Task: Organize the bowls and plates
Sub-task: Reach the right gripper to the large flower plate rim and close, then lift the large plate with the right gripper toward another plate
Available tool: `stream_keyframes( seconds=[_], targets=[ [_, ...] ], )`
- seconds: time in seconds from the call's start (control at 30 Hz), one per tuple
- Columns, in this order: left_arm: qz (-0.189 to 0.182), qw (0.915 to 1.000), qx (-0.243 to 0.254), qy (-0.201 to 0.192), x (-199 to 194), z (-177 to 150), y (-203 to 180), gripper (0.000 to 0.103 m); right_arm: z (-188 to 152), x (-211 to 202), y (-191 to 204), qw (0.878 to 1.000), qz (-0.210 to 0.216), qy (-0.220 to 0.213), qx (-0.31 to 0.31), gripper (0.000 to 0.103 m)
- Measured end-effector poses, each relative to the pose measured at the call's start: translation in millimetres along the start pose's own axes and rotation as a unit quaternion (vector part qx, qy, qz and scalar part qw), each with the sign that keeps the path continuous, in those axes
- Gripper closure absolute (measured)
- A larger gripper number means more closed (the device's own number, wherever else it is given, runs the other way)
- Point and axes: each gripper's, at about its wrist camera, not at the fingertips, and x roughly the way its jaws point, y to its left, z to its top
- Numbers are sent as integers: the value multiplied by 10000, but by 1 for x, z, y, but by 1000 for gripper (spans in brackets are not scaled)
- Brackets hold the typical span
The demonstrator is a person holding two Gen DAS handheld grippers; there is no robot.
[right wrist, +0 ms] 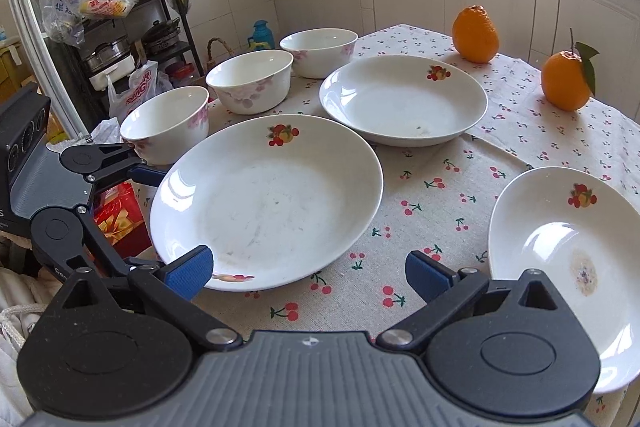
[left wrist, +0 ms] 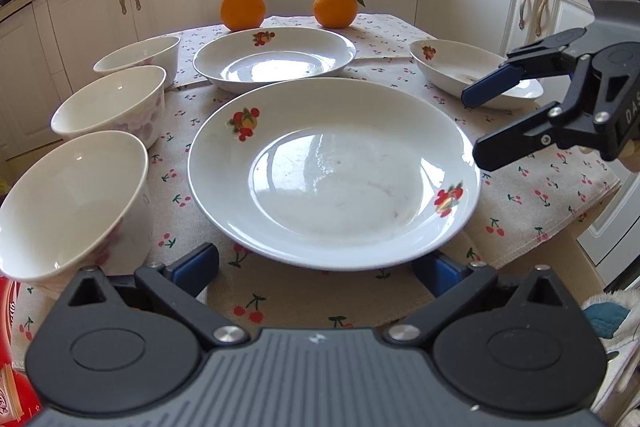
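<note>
The left claw [left wrist: 320, 263] is wide open with the big plate's [left wrist: 332, 171] near rim between its pads, on the surface [left wrist: 520, 211]. The right claw [right wrist: 308, 273] is wide open too, holding nothing. Slide one pad under the rim, then squeeze slowly so the plate stays flat.

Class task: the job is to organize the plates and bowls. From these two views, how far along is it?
Done: nothing is stacked. Three bowls, the nearest, sit separately in a row, and three plates lie apart: large plate, middle plate and stained plate.
In hand: nothing; the left hand-held gripper and the right hand-held gripper are both open and empty.
Left: all the gathering.
</note>
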Motion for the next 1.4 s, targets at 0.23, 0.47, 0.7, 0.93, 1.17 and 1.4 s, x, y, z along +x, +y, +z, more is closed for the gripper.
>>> stream_keyframes(
  seconds=[0.23, 0.47, 0.7, 0.93, 1.17, 1.4],
  targets=[
    [19, 9999, -13, -100, -1, -3, -1, 0, 8, 30, -9, 9980, 453, 432, 124, 0],
    [29, 9999, -21, -145, -2, -4, -2, 0, 22, 49, -15, 9948, 788, 636, 143, 0],
    [-2, 9999, 37, -135, -2, -2, -2, 0, 45, 68, -26, 9925, 921, 797, 81, 0],
    [-37, 9996, 225, -192, -1, -1, -5, 1, 67, 85, -40, 9896, 1054, 967, 162, 0],
    [-74, 9993, 286, -240, 1, 0, -3, 1, 79, 94, -41, 9869, 1191, 1090, 12, 8],
    [-82, 9991, 322, -274, 1, -1, -5, 1, 83, 96, -42, 9847, 1270, 1190, 21, 13]
  ],
)
